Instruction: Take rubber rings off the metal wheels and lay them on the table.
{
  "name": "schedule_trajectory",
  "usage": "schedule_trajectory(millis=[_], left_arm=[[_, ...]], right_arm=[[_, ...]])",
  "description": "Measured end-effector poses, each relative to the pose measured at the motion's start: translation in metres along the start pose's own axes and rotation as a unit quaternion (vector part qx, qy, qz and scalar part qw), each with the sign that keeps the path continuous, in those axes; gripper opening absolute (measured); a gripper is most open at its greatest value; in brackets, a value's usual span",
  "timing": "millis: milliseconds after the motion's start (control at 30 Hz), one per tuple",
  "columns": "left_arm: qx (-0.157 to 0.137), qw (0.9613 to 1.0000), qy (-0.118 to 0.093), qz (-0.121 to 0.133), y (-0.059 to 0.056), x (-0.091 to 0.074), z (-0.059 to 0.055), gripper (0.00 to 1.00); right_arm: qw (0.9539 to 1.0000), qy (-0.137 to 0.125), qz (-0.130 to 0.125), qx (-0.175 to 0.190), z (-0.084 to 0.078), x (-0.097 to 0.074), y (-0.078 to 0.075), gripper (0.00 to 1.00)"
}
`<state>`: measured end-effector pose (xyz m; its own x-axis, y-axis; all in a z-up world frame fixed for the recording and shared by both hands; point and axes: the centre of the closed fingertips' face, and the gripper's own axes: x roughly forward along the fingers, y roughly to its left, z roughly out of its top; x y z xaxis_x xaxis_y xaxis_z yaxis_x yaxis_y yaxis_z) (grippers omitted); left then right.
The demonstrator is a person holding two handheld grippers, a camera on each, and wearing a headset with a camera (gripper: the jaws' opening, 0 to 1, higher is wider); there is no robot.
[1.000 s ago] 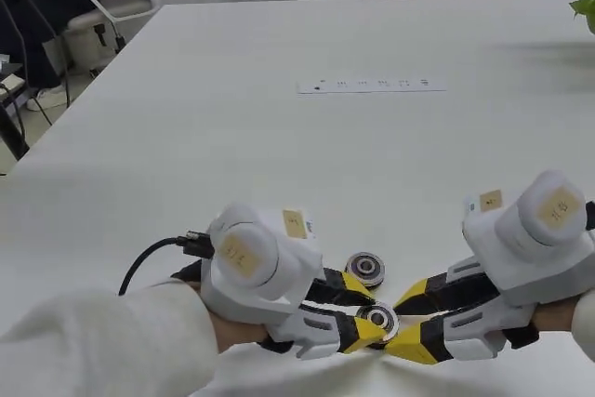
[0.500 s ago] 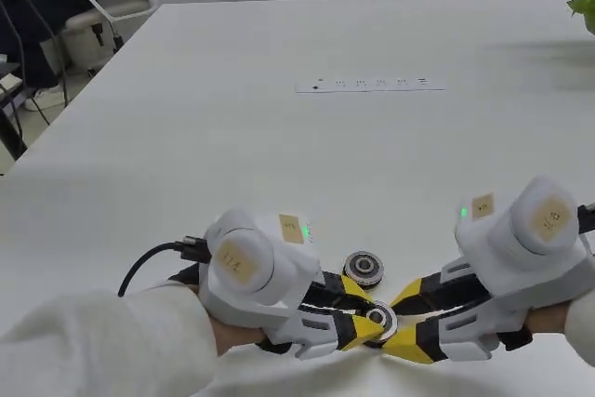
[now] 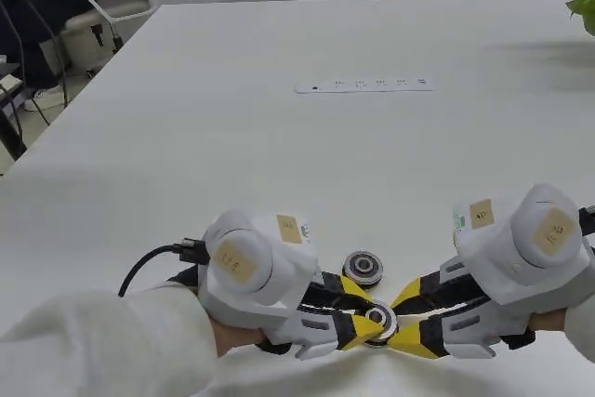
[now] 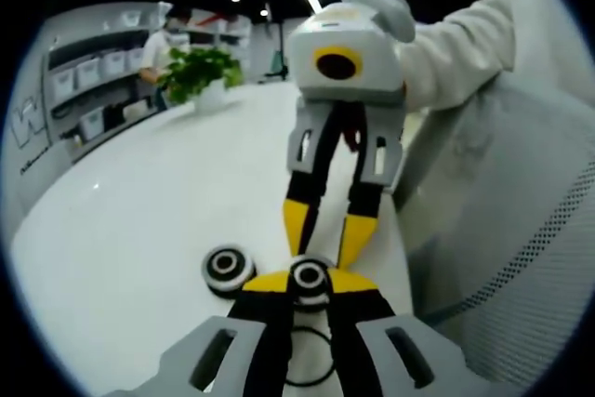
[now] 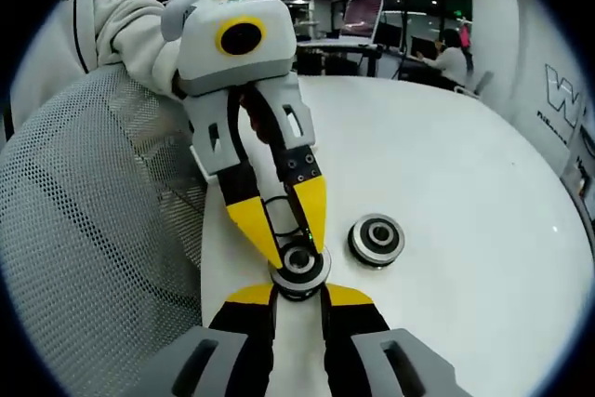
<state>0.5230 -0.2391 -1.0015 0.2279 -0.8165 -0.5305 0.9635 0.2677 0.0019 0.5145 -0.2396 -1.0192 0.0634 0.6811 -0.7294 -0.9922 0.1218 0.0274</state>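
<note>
Jaws, yellow-tipped, pinch one round metal wheel [image 3: 379, 319].

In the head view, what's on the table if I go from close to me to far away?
Gripped wheel → loose wheel → long white strip.

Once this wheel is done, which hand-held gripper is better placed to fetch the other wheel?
Left, probably. The spare wheel lies right by the far jaw of the left hand-held gripper, a little farther from the right hand-held gripper. Both grip the near wheel.
</note>
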Motion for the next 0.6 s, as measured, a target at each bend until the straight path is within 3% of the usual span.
schedule_trajectory(millis=[200,267,333,433,600], left_arm=[[0.001,1.0,-0.001,0.001,-0.0002,0.0002,0.0001,0.14],[0.001,1.0,-0.001,0.001,-0.0002,0.0001,0.0001,0.14],[0.001,1.0,-0.001,0.001,-0.0002,0.0002,0.0001,0.14],[0.001,1.0,-0.002,0.002,-0.0002,0.0003,0.0003,0.14],[-0.001,1.0,-0.003,0.002,-0.0003,-0.0001,0.0002,0.14]], right_arm=[[1.0,0.001,0.0,0.005,-0.0012,-0.0001,-0.0006,0.14],[0.9997,0.025,-0.001,-0.005,-0.0098,-0.0017,-0.0025,0.05],[0.9997,0.008,-0.001,0.022,-0.0068,-0.0003,-0.002,0.01],[0.9999,0.012,-0.004,0.012,-0.0067,-0.0008,-0.0028,0.01],[0.9995,0.013,-0.007,0.027,-0.0064,-0.0008,-0.0045,0.0]])
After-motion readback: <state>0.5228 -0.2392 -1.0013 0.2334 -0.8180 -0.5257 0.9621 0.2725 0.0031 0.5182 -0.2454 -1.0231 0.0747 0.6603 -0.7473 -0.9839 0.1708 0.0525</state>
